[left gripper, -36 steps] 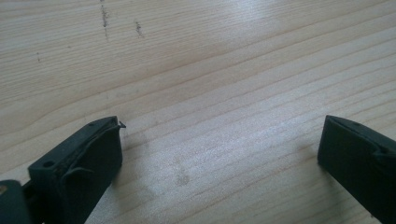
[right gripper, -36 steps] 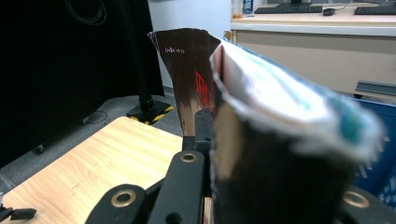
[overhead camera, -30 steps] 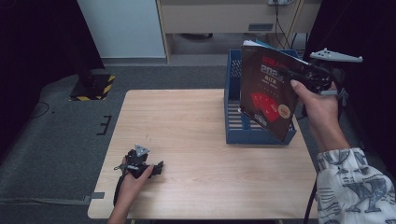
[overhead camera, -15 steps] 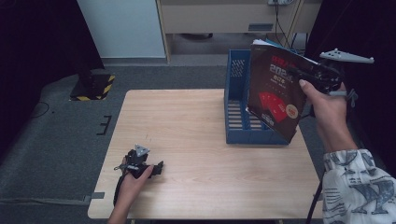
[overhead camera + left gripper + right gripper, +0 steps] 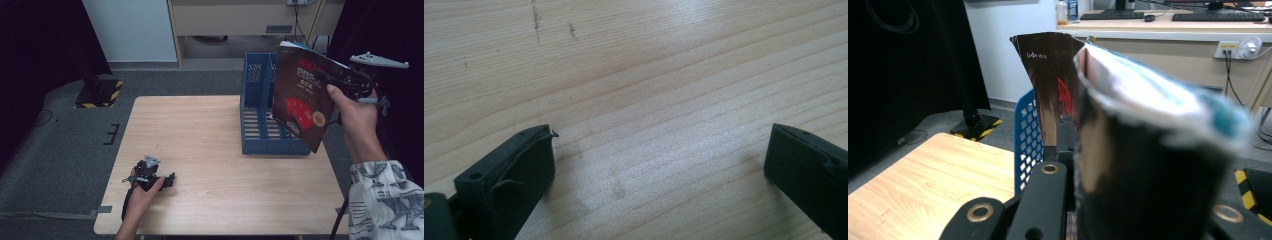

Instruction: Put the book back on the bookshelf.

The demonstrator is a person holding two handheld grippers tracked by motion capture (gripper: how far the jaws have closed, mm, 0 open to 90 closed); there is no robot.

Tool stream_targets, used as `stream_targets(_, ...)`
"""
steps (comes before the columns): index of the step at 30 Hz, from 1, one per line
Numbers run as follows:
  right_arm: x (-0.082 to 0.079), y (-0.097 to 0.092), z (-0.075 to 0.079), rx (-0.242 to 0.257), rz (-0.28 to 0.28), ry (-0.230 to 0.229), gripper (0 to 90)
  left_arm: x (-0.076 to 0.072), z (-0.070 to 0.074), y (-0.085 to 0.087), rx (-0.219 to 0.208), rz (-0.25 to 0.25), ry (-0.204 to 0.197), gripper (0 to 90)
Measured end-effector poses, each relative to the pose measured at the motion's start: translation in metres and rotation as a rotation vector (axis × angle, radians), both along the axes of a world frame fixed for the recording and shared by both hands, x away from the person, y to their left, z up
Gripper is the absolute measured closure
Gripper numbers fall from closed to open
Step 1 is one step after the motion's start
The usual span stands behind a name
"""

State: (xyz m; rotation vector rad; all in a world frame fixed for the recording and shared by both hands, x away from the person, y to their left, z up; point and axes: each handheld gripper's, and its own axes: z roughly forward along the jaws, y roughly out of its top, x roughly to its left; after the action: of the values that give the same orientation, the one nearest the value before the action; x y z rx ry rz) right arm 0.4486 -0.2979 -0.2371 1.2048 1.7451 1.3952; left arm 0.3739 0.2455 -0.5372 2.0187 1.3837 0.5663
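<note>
The right gripper (image 5: 345, 80) holds a dark-covered magazine (image 5: 302, 100) up in the air beside the right end of the table (image 5: 200, 130), its jaws clamped on the magazine's right edge. In the high view the magazine hangs tilted, its lower corner overlapping the blue file rack (image 5: 260, 115) that stands on the table's right part; whether that corner touches the rack or merely hangs in front of it cannot be told. The cover carries red shapes and pale lettering, too small to read. The right hand (image 5: 357, 117) wraps the gripper's body, so most of the jaws are hidden behind the fingers and the cover.

In the right gripper view the magazine (image 5: 1148, 140) bulges close to the lens, badly blurred, its pages bowed open at the top (the far corner of the cover, with red print, is sharper). It hides one jaw almost wholly; a strip of the blue rack (image 5: 1028, 140) shows behind.

The left gripper (image 5: 155, 177) lies low on the table's near left corner, under the left hand (image 5: 142, 192). In the left gripper view its jaws stand wide apart over bare wood (image 5: 649, 100), nothing between them, both cut off by the frame's lower edge.
</note>
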Motion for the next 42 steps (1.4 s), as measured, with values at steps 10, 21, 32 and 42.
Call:
stream_targets(10, 0.0, -0.008, 0.0, -0.015, -0.052, 0.003, 87.1, 0.0, 0.0, 0.0, 0.0, 0.0, 0.0, 0.0)
stream_targets(21, 0.0, -0.019, 0.0, -0.02, -0.101, 0.013, 87.1, 0.0, 0.0, 0.0, 0.0, 0.0, -0.001, 0.0)
stream_targets(32, 0.0, -0.031, -0.002, -0.025, -0.139, 0.021, 87.1, 0.0, 0.0, -0.001, -0.002, 0.002, -0.001, 0.0)
stream_targets(42, 0.005, -0.037, -0.004, -0.042, -0.177, 0.042, 87.1, 0.0, 0.0, -0.002, -0.001, 0.004, -0.001, 0.0)
